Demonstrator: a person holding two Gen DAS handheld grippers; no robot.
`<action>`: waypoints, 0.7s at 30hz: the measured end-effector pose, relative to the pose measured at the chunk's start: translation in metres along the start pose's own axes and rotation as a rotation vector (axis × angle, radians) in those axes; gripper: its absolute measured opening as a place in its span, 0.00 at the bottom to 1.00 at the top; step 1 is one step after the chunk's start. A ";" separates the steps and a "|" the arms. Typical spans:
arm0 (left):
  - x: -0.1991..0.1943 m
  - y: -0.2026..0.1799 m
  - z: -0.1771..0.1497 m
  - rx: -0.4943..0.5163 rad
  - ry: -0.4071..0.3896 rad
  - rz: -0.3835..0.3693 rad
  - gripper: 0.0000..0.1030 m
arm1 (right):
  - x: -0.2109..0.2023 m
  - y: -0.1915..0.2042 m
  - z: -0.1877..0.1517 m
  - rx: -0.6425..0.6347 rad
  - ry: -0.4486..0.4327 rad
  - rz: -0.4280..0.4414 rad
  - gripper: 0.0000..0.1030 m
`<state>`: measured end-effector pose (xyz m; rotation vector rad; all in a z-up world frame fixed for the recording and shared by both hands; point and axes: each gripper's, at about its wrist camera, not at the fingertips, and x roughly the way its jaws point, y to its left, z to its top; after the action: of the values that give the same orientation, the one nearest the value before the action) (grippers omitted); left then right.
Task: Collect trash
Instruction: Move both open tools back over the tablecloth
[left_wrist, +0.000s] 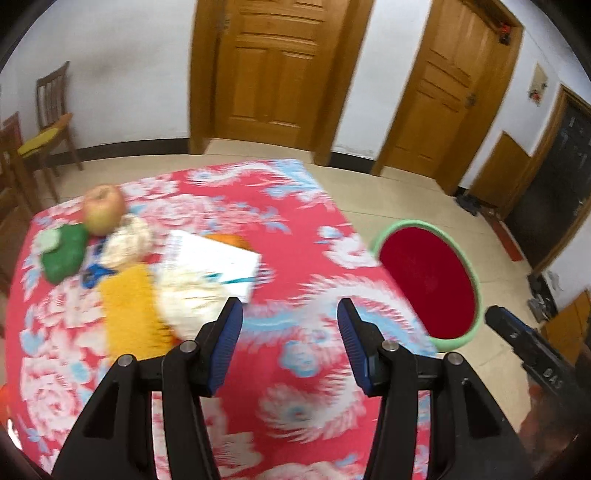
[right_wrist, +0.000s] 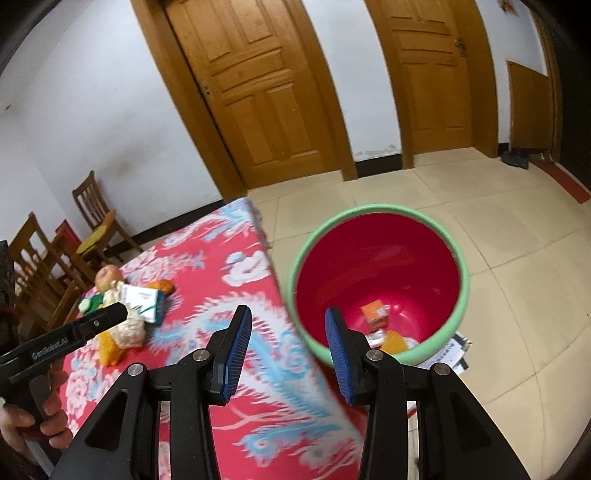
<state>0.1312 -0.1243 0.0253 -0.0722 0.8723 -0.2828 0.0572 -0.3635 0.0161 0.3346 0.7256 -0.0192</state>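
Trash lies in a heap on the red floral tablecloth (left_wrist: 295, 221): a white box (left_wrist: 218, 262), crumpled paper (left_wrist: 192, 299), a yellow wrapper (left_wrist: 129, 314), a second paper ball (left_wrist: 129, 240) and a green packet (left_wrist: 64, 253). An apple (left_wrist: 103, 208) and an orange fruit (left_wrist: 231, 240) lie among them. My left gripper (left_wrist: 290, 306) hangs open and empty just right of the heap. A red bin with a green rim (right_wrist: 369, 210) stands on the floor by the table's edge and holds a small orange box (right_wrist: 375, 314) and a yellow wrapper (right_wrist: 393, 341). My right gripper (right_wrist: 288, 312) is open and empty over the table edge beside the bin.
Wooden chairs (right_wrist: 92, 210) stand left of the table by the wall. Two wooden doors (right_wrist: 258, 92) are behind it. Printed papers (right_wrist: 452, 350) lie on the tiled floor against the bin. A hand (right_wrist: 33, 421) holds the left gripper's handle.
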 end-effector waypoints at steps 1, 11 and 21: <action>-0.001 0.007 0.000 -0.004 -0.002 0.014 0.52 | 0.002 0.004 0.000 -0.003 0.004 0.006 0.41; 0.004 0.077 -0.012 -0.094 0.029 0.112 0.52 | 0.018 0.054 -0.006 -0.063 0.030 0.067 0.41; 0.033 0.102 -0.019 -0.131 0.076 0.090 0.52 | 0.034 0.084 -0.008 -0.103 0.063 0.090 0.41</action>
<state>0.1588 -0.0340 -0.0294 -0.1438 0.9661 -0.1447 0.0884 -0.2779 0.0126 0.2704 0.7700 0.1140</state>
